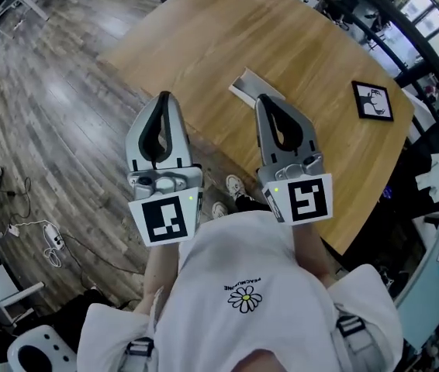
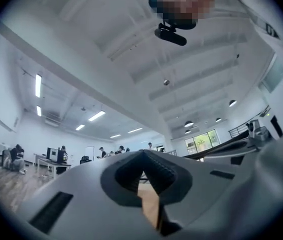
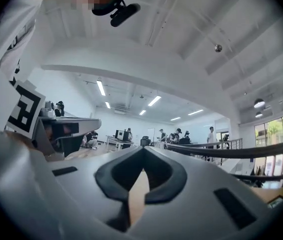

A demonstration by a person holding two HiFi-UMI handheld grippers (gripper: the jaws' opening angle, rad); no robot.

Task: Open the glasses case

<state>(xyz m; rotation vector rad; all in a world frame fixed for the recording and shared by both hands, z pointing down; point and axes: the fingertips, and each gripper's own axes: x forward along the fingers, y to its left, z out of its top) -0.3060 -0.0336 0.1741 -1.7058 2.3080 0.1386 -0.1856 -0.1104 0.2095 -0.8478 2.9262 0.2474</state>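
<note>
A pale, flat, rectangular glasses case (image 1: 248, 84) lies on the wooden table (image 1: 281, 45), and the right gripper's tip hides its near end. Whether its lid is up I cannot tell. Both grippers are held high in front of the person's chest, well above the table, and touch nothing. My left gripper (image 1: 164, 97) has its jaws shut and empty. Beside it, my right gripper (image 1: 261, 99) is likewise shut and empty. In the left gripper view the closed tip (image 2: 142, 154) points across the room. The right gripper (image 3: 142, 149) in its own view also points level into the room.
A black-framed marker card (image 1: 372, 101) lies on the table at the right. The table's near edge runs diagonally under the grippers, with wood-plank floor (image 1: 57, 115) to the left. Cables and a power strip (image 1: 51, 236) lie on the floor. People and desks stand far off.
</note>
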